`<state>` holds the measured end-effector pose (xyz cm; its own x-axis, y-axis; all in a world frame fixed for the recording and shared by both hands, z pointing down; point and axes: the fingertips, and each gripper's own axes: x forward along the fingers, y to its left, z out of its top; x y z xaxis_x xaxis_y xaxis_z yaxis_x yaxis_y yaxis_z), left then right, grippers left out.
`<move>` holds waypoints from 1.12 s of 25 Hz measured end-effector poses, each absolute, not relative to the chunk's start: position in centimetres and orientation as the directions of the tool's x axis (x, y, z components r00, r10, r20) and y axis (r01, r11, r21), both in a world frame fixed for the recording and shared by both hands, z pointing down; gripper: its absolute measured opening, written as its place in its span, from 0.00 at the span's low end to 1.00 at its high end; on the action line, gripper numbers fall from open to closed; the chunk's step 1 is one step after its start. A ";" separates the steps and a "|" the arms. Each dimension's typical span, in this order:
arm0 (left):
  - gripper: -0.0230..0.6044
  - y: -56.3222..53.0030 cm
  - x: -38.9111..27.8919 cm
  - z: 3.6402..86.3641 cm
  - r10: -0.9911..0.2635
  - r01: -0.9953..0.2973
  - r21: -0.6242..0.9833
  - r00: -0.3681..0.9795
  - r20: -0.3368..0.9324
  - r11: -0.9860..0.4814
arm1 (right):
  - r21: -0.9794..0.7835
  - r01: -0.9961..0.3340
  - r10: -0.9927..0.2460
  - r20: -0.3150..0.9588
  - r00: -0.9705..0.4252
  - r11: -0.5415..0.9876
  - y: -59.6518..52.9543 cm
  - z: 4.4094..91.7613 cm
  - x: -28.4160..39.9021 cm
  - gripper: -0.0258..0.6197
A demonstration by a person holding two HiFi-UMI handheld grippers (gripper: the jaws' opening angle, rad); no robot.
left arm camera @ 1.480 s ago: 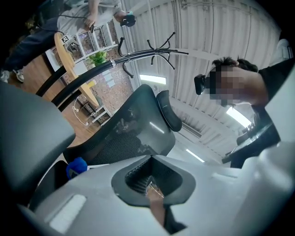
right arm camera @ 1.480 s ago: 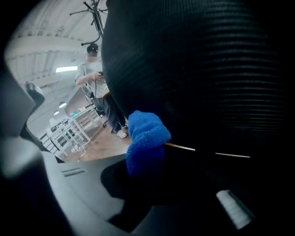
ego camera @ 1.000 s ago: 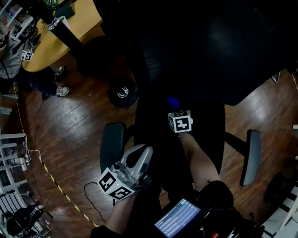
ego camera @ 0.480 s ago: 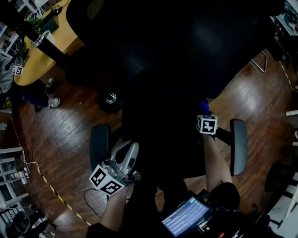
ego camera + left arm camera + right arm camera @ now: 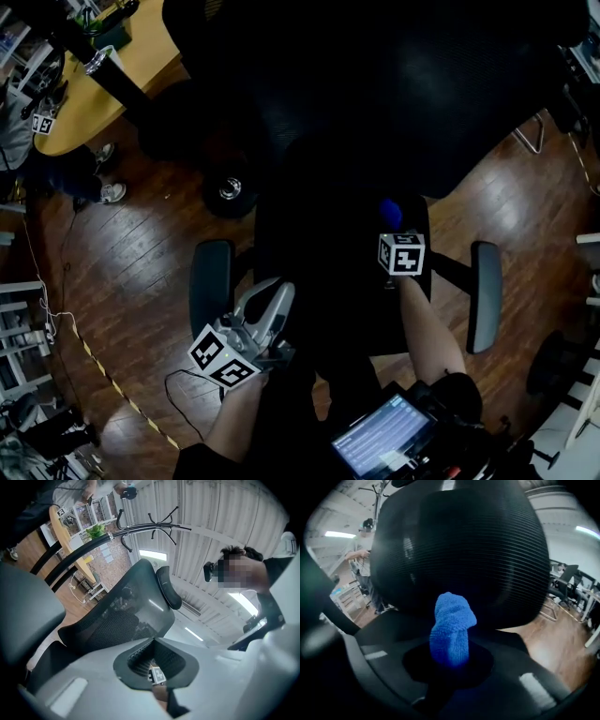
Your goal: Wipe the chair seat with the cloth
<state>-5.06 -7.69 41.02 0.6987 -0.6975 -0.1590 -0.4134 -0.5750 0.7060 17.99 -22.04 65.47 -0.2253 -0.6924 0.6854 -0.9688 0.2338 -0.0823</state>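
Blue cloth (image 5: 450, 629): bunched, clamped in the right gripper's (image 5: 451, 665) fingers, long axis running out along them toward the backrest (image 5: 464, 550). The chair seat (image 5: 323, 281) lies below and ahead of the cloth tip. I cannot resolve contact, as the head view is too dark. Left gripper (image 5: 279, 295): at the seat's left edge by the armrest (image 5: 212, 286), fingers closed on nothing. My judgement is that the right takes the next stroke.

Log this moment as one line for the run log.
right gripper: shut on blue cloth, over chair seat | left gripper: shut, empty, beside armrest | cloth-to-seat contact: cannot tell
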 end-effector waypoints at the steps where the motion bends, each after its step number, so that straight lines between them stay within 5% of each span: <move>1: 0.02 -7.7 -5.2 40.8 -0.701 -0.413 0.707 0.695 -0.163 -0.574 | -0.123 -0.950 -0.678 0.675 -0.292 0.286 -22.1 65.2 14.4 0.11; 7: 0.02 -8.1 -6.5 40.0 -0.712 -0.411 0.709 0.678 -0.182 -0.572 | -0.303 -0.790 -0.500 0.641 -0.583 0.533 -19.3 65.6 -6.0 0.11; 12: 0.02 -8.4 -6.6 39.6 -0.715 -0.414 0.701 0.671 -0.197 -0.581 | -0.335 -0.728 -0.401 0.662 -0.633 0.598 -15.9 66.6 -13.0 0.11; 19: 0.02 -8.1 -6.7 40.1 -0.707 -0.416 0.696 0.682 -0.187 -0.585 | -0.263 -0.791 -0.495 0.660 -0.565 0.552 -17.0 68.2 -8.6 0.11; 28: 0.02 -7.7 -5.5 41.0 -0.679 -0.423 0.683 0.720 -0.146 -0.595 | -0.103 -0.926 -0.586 0.748 -0.313 0.362 -17.0 69.8 9.5 0.11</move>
